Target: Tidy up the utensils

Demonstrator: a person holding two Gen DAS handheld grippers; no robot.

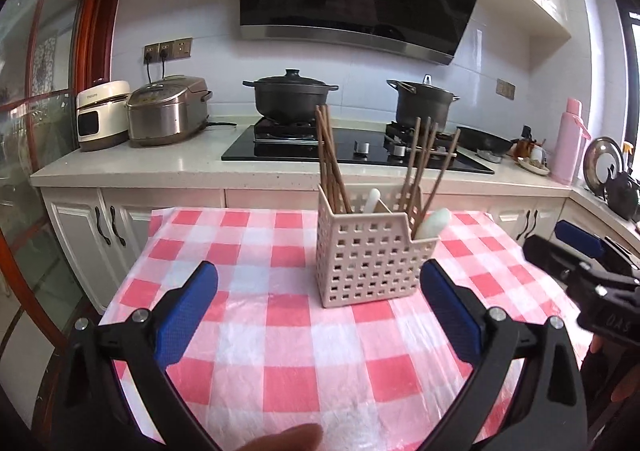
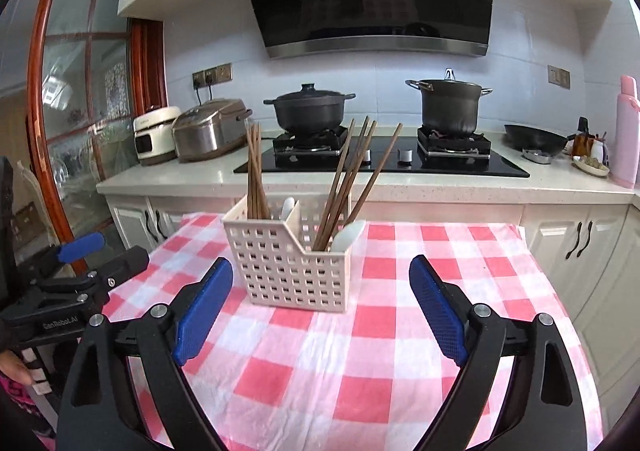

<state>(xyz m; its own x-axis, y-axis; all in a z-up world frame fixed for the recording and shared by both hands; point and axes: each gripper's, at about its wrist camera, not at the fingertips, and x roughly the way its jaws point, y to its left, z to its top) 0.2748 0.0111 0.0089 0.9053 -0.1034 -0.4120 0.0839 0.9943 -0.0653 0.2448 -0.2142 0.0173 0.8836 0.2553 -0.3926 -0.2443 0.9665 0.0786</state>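
Note:
A cream perforated utensil basket (image 1: 370,257) stands on the red-and-white checked table (image 1: 280,315); it also shows in the right wrist view (image 2: 290,269). It holds brown chopsticks in the left compartment (image 1: 330,163) and the right compartment (image 1: 426,159), plus white spoons (image 1: 434,221). My left gripper (image 1: 319,279) is open and empty, a little in front of the basket. My right gripper (image 2: 321,271) is open and empty, also just in front of the basket. Each gripper appears at the edge of the other's view: the right one (image 1: 580,251), the left one (image 2: 88,251).
Behind the table runs a white counter (image 1: 160,167) with a rice cooker (image 1: 168,111), a black hob (image 1: 352,149) with two dark pots (image 1: 290,95), a frying pan (image 2: 536,137) and a pink flask (image 1: 570,143). A glass door (image 2: 80,111) is at the left.

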